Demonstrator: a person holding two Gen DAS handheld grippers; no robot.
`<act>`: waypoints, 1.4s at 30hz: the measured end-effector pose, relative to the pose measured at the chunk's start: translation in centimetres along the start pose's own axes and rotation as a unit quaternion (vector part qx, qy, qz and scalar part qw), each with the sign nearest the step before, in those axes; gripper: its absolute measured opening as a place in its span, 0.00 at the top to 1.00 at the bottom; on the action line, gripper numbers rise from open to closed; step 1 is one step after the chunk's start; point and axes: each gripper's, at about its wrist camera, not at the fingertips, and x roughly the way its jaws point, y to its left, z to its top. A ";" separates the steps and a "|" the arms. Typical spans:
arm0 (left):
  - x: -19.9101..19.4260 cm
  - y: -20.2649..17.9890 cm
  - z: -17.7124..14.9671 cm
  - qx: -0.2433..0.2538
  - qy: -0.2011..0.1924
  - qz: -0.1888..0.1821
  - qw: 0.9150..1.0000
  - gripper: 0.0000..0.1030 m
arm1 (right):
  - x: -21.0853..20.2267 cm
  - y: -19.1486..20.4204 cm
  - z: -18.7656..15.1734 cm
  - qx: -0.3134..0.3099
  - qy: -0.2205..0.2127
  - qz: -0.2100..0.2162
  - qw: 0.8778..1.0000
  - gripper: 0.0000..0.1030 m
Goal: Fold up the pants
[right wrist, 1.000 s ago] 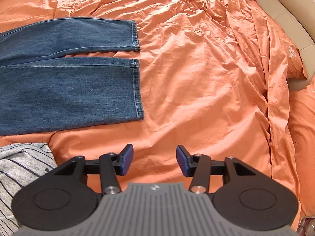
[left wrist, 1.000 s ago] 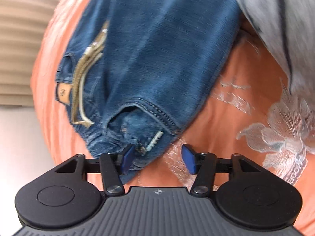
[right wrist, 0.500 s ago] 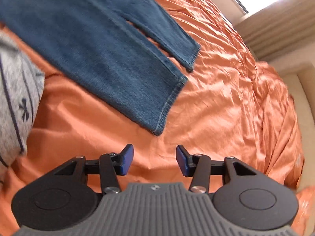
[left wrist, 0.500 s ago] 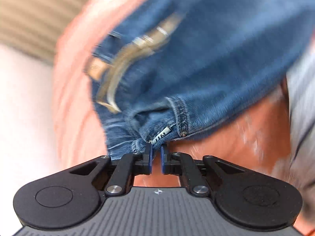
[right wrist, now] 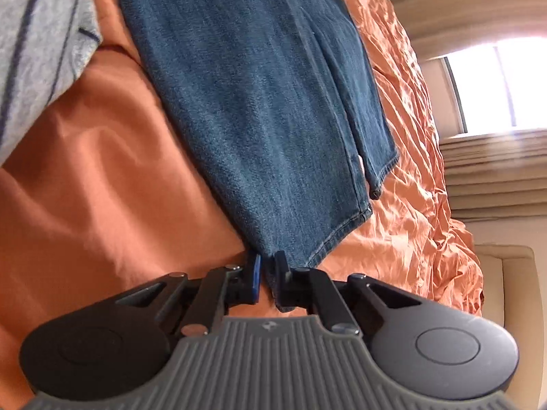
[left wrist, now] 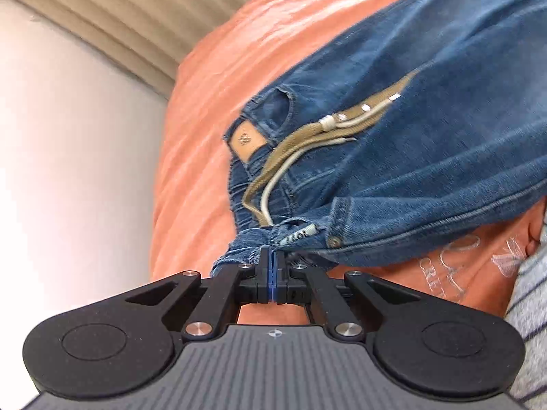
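Blue jeans (left wrist: 427, 119) lie on an orange bed cover (left wrist: 212, 102), with a tan belt (left wrist: 307, 140) and a leather patch (left wrist: 248, 140) at the waist. My left gripper (left wrist: 272, 266) is shut on the near corner of the waistband, which bunches up towards it. In the right wrist view both legs (right wrist: 266, 102) stretch away from me, the far leg (right wrist: 362, 102) partly under the near one. My right gripper (right wrist: 267, 266) is shut on the hem corner of the near leg, with denim showing between its pads.
A grey striped garment (right wrist: 37, 34) lies beside the jeans on the cover, also at the right edge of the left wrist view (left wrist: 533, 290). Beige curtains (right wrist: 495, 171) and a bright window (right wrist: 495, 85) stand beyond the bed. A beige bed frame (right wrist: 506, 273) borders the cover.
My left gripper shut on the waistband corner, rolled and lifted it. My right gripper rolled, came down to the near leg's hem and shut on it.
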 end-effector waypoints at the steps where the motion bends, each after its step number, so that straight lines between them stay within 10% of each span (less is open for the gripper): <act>1: -0.1 0.3 -0.1 -0.009 -0.003 0.016 1.000 1.00 | -0.3 -0.4 0.0 0.014 -0.005 -0.007 1.000 1.00; 7: -1.1 3.9 0.3 -0.075 -0.023 0.010 0.997 1.00 | -3.5 -3.8 0.6 0.072 -0.048 -0.060 0.994 1.00; 14: -1.3 2.1 -0.4 0.094 -0.006 -0.056 0.994 0.92 | -4.4 -6.2 2.4 0.066 -0.040 -0.056 0.995 1.00; 28: 2.5 -5.8 -8.9 0.419 -0.006 -0.059 0.906 0.47 | -3.4 -5.0 4.1 0.049 0.030 -0.067 0.996 1.00; 32: 3.1 -6.9 -10.3 0.437 -0.028 -0.057 0.897 0.43 | -3.6 -4.9 4.5 0.054 0.044 -0.070 0.995 1.00; 34: 3.3 -7.0 -10.3 0.428 -0.037 -0.057 0.901 0.43 | -3.6 -4.8 4.7 0.054 0.049 -0.071 0.995 1.00; 37: 3.2 -6.7 -10.0 0.399 -0.037 -0.059 0.914 0.74 | -3.7 -4.6 4.7 0.051 0.057 -0.072 0.994 1.00; 42: 1.8 -5.2 -7.9 0.294 -0.056 -0.062 0.952 0.87 | -3.8 -4.7 4.6 0.049 0.067 -0.075 0.994 1.00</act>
